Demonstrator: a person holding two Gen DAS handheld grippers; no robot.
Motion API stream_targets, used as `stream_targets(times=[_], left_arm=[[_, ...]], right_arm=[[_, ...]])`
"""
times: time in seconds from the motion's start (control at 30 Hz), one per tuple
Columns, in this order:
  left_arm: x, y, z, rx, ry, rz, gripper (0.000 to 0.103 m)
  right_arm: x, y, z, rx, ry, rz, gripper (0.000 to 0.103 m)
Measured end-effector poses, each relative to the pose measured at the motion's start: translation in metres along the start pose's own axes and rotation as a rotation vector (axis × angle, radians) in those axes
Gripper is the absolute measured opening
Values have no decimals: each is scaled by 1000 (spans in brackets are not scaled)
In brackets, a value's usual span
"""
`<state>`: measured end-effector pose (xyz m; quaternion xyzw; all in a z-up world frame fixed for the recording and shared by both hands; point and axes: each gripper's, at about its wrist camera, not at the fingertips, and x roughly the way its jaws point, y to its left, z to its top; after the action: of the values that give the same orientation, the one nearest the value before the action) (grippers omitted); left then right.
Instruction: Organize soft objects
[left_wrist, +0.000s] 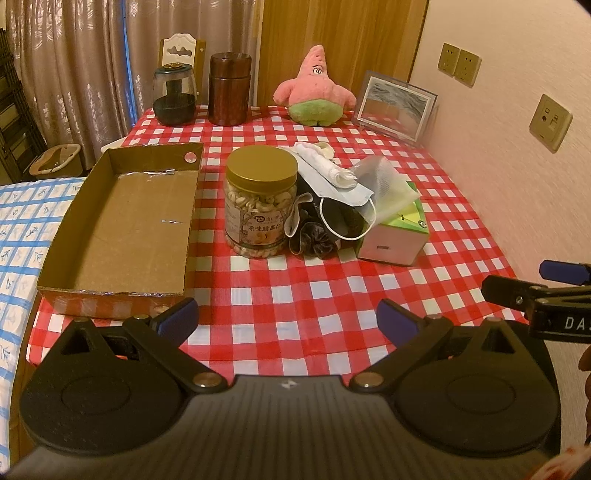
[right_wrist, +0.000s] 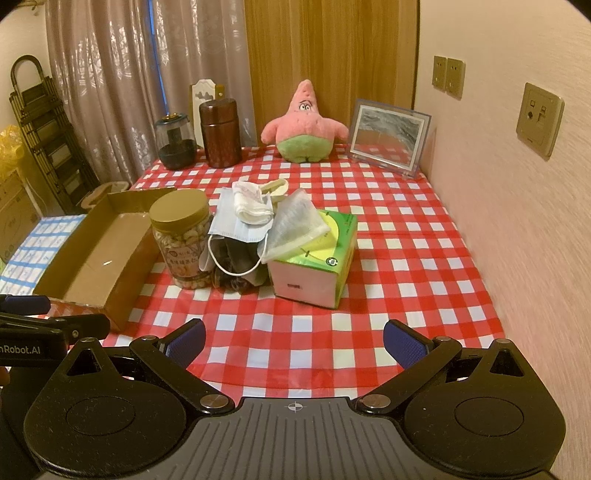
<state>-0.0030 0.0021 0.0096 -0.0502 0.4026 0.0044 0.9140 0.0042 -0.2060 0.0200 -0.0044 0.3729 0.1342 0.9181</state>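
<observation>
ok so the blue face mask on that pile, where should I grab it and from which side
Probably its white ear loop, from the near side. The blue face mask lies draped over the dark fabric, with a white cloth on it, but the loop hangs free toward you, so the right gripper could pinch it.

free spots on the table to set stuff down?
Bare cloth right of the tissue box to the wall, and the front strip before both open hand-held grippers. The box is empty. Crowded: jar, masks and tissue box bunched mid-table.
</observation>
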Motion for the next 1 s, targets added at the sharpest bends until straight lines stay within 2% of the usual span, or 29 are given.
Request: stream_targets(times=[1.0], left_arm=[[0, 1, 0, -2, 2, -7, 102]], right_arm=[[1, 0, -1, 0, -2, 1, 102]])
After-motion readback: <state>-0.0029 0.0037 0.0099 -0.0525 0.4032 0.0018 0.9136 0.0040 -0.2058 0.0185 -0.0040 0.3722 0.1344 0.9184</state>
